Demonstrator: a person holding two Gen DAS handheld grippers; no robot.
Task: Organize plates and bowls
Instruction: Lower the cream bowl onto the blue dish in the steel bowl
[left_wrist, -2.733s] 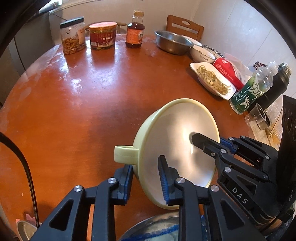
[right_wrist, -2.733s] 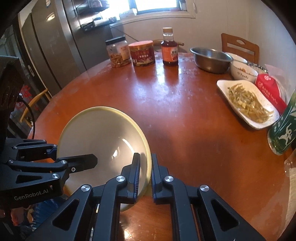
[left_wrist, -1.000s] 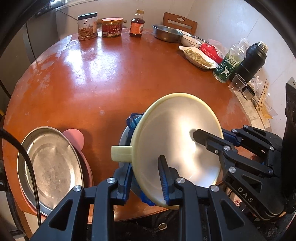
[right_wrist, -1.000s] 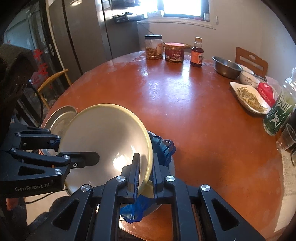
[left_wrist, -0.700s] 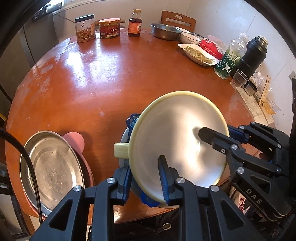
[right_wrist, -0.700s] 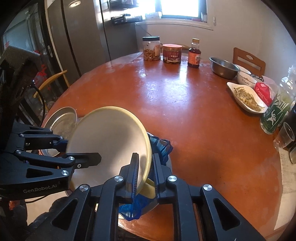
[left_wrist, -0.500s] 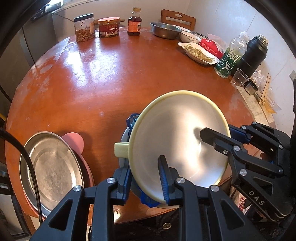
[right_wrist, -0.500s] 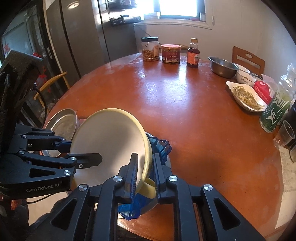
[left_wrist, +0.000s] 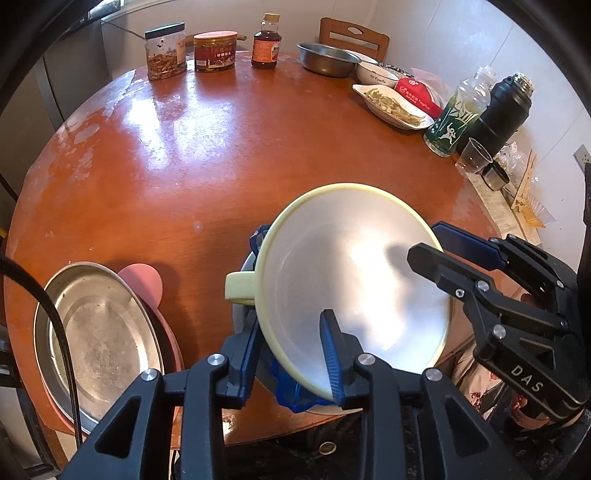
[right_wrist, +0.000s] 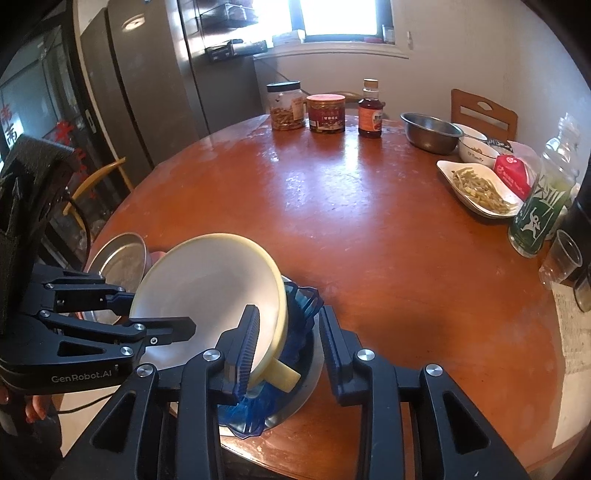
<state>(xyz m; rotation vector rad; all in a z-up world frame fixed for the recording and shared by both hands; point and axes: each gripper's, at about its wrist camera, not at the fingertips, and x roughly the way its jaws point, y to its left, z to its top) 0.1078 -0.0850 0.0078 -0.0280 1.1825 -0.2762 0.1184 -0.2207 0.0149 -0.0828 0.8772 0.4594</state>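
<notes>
now | cream bowl (left_wrist: 354, 288) rim between both claws | left claw (left_wrist: 291, 354), right claw (right_wrist: 286, 341) opening

The cream bowl (left_wrist: 354, 280) (tilted) sits between the opening left hand-held gripper (left_wrist: 291, 343) fingers, over a blue dish (left_wrist: 288, 391).

The left tool (left_wrist: 291, 350) points steeply down, its jaws opening — one blue pad under the rim of the cream bowl (left_wrist: 354, 280), the other inside it, neither clearly pressing. The right tool (right_wrist: 286, 339) angles down from the opposite side, jaws also opening; its left finger lies against the bowl's inner wall while the right finger stands clear of the rim. Fingertips of a hand (right_wrist: 31, 406) show below the left tool's body.
</notes>
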